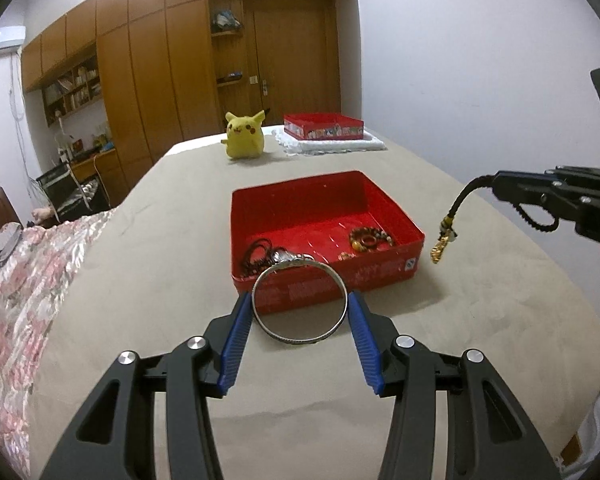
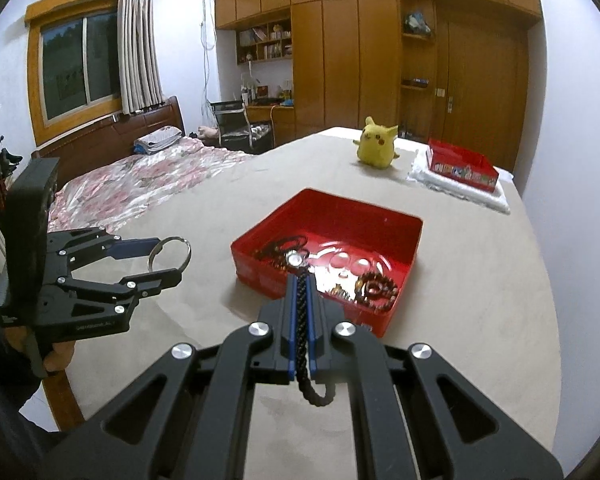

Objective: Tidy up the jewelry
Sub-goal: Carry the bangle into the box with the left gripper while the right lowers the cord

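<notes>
Jewelry, partly gathered in a red tin on a beige-covered table: inside lie a tangle of dark cords with a silver piece at the near left, a string of brown beads at the near right, and a small gold item between them. Printed text covers the tin's near outer wall but is too small to read. The left gripper, jaws part-way apart, clamps a silver bangle between its blue pads, held above the table just in front of the tin. The right gripper, jaws nearly together, pinches a black braided cord; its gold charm hangs free to the right of the tin. At the far end stand a yellow plush toy and a second red tin, its side bearing picture panels, resting on a folded white cloth.
</notes>
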`<action>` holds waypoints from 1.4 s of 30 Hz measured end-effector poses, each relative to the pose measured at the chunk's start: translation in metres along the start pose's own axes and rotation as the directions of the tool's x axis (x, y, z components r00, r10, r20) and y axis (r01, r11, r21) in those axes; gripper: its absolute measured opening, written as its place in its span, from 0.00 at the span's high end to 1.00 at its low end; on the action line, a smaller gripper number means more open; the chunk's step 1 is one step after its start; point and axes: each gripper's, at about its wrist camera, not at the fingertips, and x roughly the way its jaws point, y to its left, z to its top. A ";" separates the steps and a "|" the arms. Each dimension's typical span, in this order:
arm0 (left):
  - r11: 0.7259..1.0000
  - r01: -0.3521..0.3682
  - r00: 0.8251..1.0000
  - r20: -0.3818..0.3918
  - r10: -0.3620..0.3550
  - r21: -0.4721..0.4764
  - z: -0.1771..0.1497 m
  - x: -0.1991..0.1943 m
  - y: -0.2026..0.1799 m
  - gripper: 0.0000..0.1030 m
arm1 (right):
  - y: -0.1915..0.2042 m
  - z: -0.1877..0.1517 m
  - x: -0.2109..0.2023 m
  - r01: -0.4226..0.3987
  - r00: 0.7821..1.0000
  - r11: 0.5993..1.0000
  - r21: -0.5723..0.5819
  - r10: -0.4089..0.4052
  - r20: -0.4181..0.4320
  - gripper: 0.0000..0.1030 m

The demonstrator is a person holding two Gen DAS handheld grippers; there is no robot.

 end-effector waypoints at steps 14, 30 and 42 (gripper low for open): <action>0.998 -0.050 0.997 0.064 0.048 0.040 0.044 0.007 0.018 0.52 | -0.012 0.044 0.005 0.019 0.999 1.000 -0.013 -0.019 0.029 0.98; 0.999 -0.023 0.998 0.058 0.021 0.044 0.084 0.052 0.034 0.52 | -0.027 0.074 0.054 0.036 0.999 0.999 0.008 -0.036 -0.023 0.98; 0.999 0.032 0.998 -0.056 -0.031 0.010 0.083 0.129 0.039 0.52 | -0.051 0.069 0.130 0.022 0.990 0.997 0.078 -0.011 -0.139 0.98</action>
